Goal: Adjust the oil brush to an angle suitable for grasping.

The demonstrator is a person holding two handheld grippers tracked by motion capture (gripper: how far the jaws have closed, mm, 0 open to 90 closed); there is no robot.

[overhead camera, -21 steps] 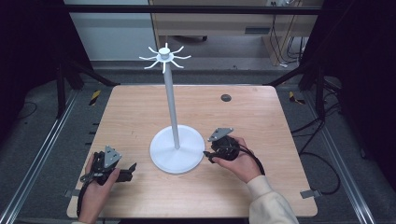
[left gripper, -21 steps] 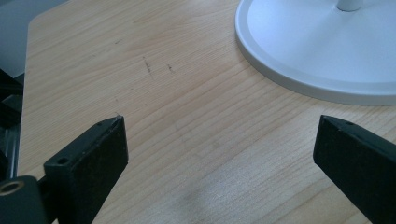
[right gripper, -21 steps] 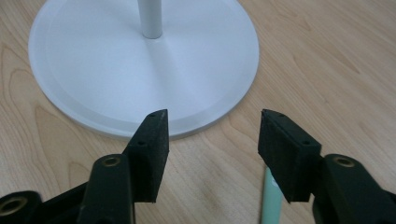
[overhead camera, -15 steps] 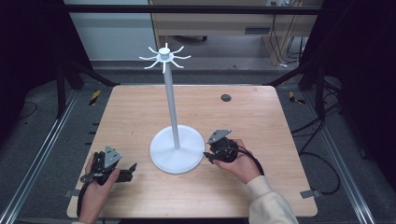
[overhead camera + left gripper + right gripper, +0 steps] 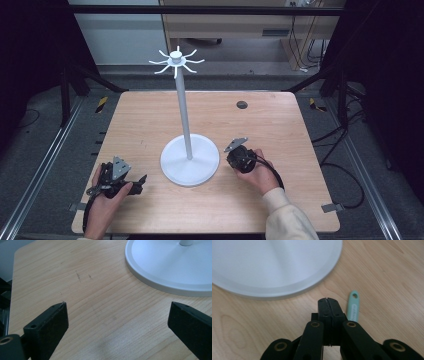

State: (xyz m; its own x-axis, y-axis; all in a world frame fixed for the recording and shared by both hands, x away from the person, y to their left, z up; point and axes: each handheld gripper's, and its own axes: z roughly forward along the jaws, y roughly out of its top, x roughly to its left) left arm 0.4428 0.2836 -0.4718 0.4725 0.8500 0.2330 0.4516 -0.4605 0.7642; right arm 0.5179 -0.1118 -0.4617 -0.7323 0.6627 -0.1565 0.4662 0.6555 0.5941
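Close up, right hand-held gripper (image 5: 328, 300) clenched, jaws pressed together on nothing, tips just short of the white stand base (image 5: 274, 267); beside them on the tabletop (image 5: 387, 270), a small mint-green strip (image 5: 354, 307) lying flat, too small to make out from above. Left hand-held gripper (image 5: 115, 312) released, jaws wide over bare wood, near the front left corner. From above, stand (image 5: 182, 100) upright mid-tabletop, between both hands.

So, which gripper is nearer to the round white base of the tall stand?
Right. The right gripper sits just beside the round white base; the left gripper rests slightly farther off.
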